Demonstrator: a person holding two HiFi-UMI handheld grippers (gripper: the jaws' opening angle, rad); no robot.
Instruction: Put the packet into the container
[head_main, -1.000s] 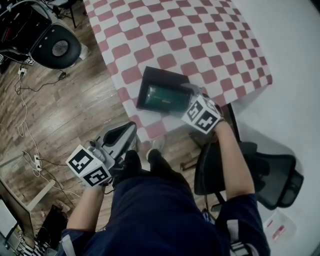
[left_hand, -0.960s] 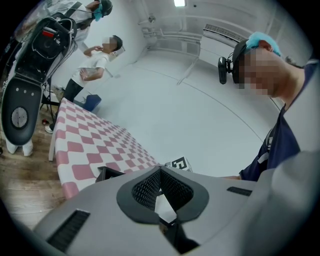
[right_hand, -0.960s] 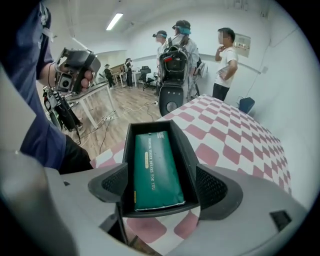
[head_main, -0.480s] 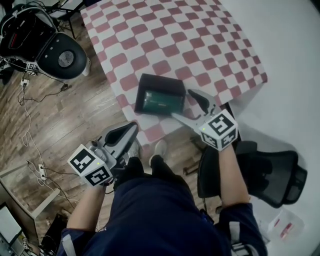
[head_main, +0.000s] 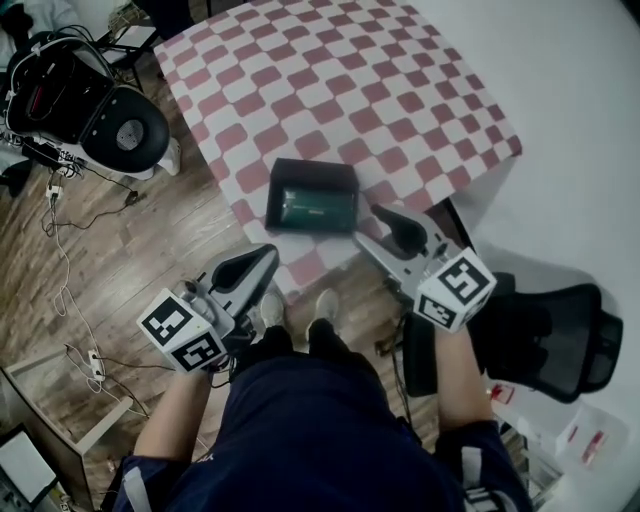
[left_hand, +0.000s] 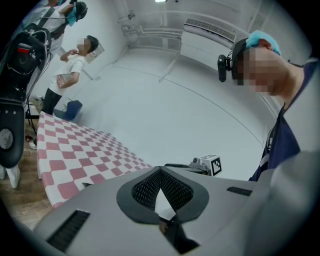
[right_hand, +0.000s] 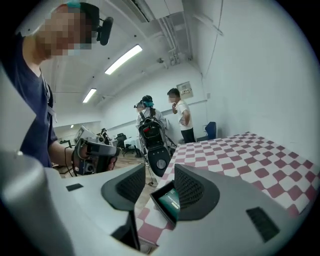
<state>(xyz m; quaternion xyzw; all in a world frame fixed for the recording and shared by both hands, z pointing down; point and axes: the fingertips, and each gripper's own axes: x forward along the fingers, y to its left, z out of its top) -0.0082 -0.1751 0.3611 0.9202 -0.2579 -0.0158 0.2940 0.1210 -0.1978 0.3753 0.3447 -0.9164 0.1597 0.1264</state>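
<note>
Seen from above, a person in dark blue clothes (head_main: 320, 420) stands over a wooden floor (head_main: 150, 230), white shoes (head_main: 270, 306) just showing, with a gripper in each hand.

The left gripper (head_main: 258, 262) is held low on the left, off the table's edge and above the floor. Its jaws are pressed together at the tips and hold nothing. Its cube with square markers (head_main: 180, 330) sits close to the person's hand.

The right gripper (head_main: 375, 228) is on the right, over the near edge of the table (head_main: 330, 80). Its jaws have just been closing and now stand partly apart. They grip nothing; the container only shows through the gap between them, some way beyond.

The container (head_main: 315, 168) is a black, open, rectangular box. It stands on the table close to the near edge, a little to the left of the right gripper and not touching it. The packet (head_main: 312, 210), dark green, lies flat inside the container.

The table is covered with a red and white checked cloth. A black office chair (head_main: 560, 330) stands to the right, beside the person. On the floor to the far left is a black machine with a round base (head_main: 120, 125), with cables (head_main: 60, 250) trailing near it. In the right gripper view, two people (right_hand: 177, 115) stand beyond the far end of the table.
</note>
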